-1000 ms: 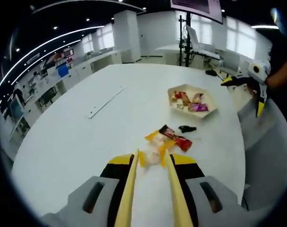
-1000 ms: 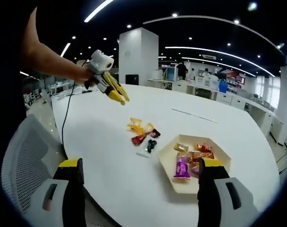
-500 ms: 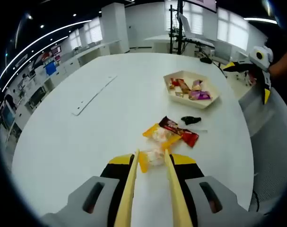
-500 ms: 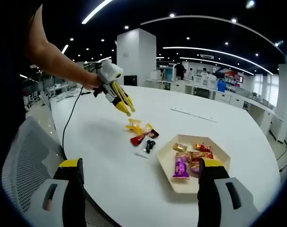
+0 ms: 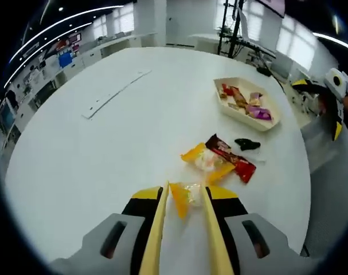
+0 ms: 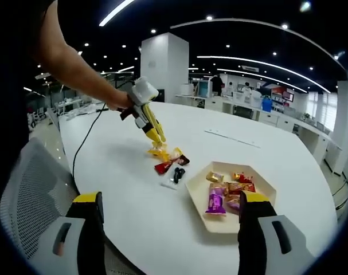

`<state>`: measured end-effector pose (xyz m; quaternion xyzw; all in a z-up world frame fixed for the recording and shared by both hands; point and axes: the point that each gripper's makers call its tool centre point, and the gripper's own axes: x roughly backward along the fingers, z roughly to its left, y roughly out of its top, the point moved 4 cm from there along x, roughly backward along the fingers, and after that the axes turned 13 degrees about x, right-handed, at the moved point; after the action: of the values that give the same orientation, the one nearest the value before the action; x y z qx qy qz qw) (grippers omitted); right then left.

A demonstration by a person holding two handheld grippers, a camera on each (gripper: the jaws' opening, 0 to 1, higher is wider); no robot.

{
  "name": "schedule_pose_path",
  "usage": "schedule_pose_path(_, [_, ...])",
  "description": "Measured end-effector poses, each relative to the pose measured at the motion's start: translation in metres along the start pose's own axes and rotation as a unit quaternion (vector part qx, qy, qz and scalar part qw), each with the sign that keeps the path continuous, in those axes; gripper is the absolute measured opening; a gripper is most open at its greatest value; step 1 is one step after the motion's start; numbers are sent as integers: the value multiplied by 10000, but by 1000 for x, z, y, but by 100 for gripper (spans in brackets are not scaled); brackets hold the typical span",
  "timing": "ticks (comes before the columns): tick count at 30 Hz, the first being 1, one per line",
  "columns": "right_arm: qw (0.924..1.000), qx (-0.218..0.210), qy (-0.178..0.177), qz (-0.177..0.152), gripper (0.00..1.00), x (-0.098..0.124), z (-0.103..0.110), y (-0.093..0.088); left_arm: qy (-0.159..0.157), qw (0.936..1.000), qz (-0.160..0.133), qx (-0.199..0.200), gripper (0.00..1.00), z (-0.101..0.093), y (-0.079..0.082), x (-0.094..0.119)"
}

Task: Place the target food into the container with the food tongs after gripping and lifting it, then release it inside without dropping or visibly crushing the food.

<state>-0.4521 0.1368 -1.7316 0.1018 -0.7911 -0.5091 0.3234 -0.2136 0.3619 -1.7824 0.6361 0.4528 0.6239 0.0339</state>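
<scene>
A yellow-wrapped candy (image 5: 186, 195) is being pinched by the left hand-held gripper (image 5: 185, 197); the tray (image 5: 246, 115) is lying far right. The right hand-held gripper (image 6: 168, 220) is being held spread.

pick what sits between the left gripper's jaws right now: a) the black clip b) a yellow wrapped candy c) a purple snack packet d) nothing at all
b: in the left gripper view a yellow wrapped candy lies between the jaws of the left gripper, while the purple packet sits in the tray and the black item lies on the table.
</scene>
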Motion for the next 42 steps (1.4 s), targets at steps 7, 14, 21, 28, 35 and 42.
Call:
schedule_pose_path(7, [10000, -7, 30, -60, 96, 0, 1, 2, -217, 9995, 196, 149, 26, -20, -21, 17])
schedule_pose_path(14, [9999, 32, 89, -85, 96, -1, 3, 3, -613, 9973, 398, 101, 26, -50, -43, 28])
schedule_pose_path(21, [9999, 36, 110, -101, 96, -1, 2, 4, -190, 9998, 79, -20, 26, -37, -20, 29])
schedule_pose_path(28, [9999, 25, 45, -110, 96, 0, 0, 4, -74, 9986, 416, -306, 26, -30, -26, 6])
schedule_pose_path(35, [9999, 4, 2, -129, 97, 1, -1, 4, -85, 9980, 537, -318, 27, -30, -26, -3])
schedule_pose_path(42, [9999, -1, 3, -126, 97, 1, -1, 4, -37, 9965, 671, -501, 26, -33, -32, -14])
